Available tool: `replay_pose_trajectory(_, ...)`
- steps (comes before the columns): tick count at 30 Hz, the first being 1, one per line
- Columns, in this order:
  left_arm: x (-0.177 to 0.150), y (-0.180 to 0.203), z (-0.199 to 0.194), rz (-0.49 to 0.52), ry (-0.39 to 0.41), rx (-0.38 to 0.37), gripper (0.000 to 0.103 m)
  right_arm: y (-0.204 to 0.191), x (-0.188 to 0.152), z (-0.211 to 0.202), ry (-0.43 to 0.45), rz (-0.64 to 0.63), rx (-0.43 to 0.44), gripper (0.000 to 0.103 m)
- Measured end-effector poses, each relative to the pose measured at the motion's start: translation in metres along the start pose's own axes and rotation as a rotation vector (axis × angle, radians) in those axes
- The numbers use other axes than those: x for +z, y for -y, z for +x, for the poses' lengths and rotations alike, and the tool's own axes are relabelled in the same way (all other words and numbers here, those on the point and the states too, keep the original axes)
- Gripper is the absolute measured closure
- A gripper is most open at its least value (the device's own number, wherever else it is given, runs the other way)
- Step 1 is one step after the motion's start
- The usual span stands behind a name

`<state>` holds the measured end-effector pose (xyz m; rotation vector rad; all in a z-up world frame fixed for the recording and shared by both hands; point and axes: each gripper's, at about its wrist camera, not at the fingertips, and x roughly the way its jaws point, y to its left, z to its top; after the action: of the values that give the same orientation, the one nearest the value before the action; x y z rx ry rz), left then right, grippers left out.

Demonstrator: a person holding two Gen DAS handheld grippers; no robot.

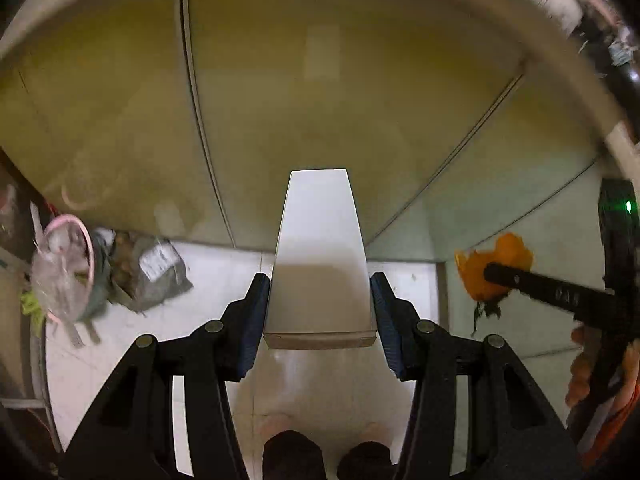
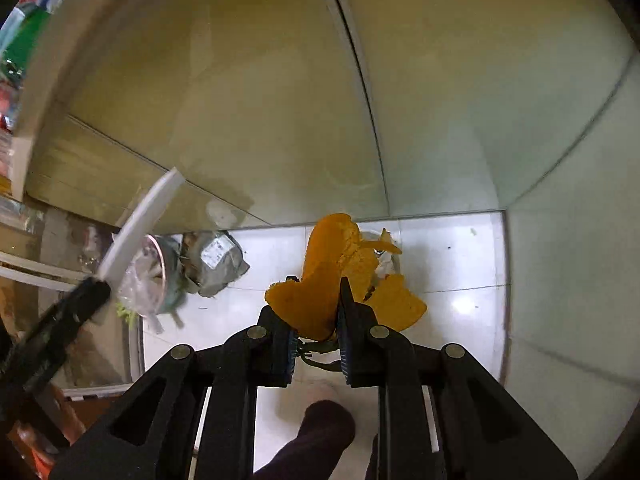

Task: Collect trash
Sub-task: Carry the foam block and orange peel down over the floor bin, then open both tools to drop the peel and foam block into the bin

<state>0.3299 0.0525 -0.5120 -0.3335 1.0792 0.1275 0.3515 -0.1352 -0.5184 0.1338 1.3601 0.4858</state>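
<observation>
My left gripper is shut on a flat white box and holds it above the tiled floor. The box also shows in the right wrist view, at the left. My right gripper is shut on an orange peel with a bit of green stem below it. The peel shows in the left wrist view at the right, on a black finger. A small bin lined with a clear bag stands on the floor at the left, full of trash.
A crumpled grey package lies beside the bin. Pale cabinet doors rise ahead, with a white wall at the right. The person's dark socked feet stand on the white tiles below.
</observation>
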Motion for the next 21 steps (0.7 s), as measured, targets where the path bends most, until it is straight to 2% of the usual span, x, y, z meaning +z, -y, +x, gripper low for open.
replay_pose_trajectory(3,-0.017,-0.012,0.047,-0.028,-0.051,0.01,0.053,0.008,0.004,0.046,-0.031,-0.011,0.025,0.083)
replay_pose_trajectory(6,-0.028,-0.018,0.084,-0.048,-0.082,0.007,0.053,0.015,0.005,0.081,-0.063,-0.018,0.011,0.08)
replay_pose_trajectory(9,-0.035,-0.016,0.115,-0.039,-0.106,0.014,0.053,0.026,0.004,0.106,-0.086,0.001,0.005,0.071)
replay_pose_trajectory(11,-0.037,-0.013,0.13,-0.039,-0.124,0.004,0.053,0.03,0.006,0.11,-0.097,-0.009,-0.014,0.066)
replay_pose_trajectory(17,-0.043,0.007,0.175,-0.022,-0.186,-0.028,0.053,0.043,0.01,0.104,-0.094,0.002,-0.018,0.066)
replay_pose_trajectory(21,-0.044,0.029,0.208,0.002,-0.238,-0.064,0.053,0.06,0.012,0.094,-0.06,0.041,-0.025,0.066)
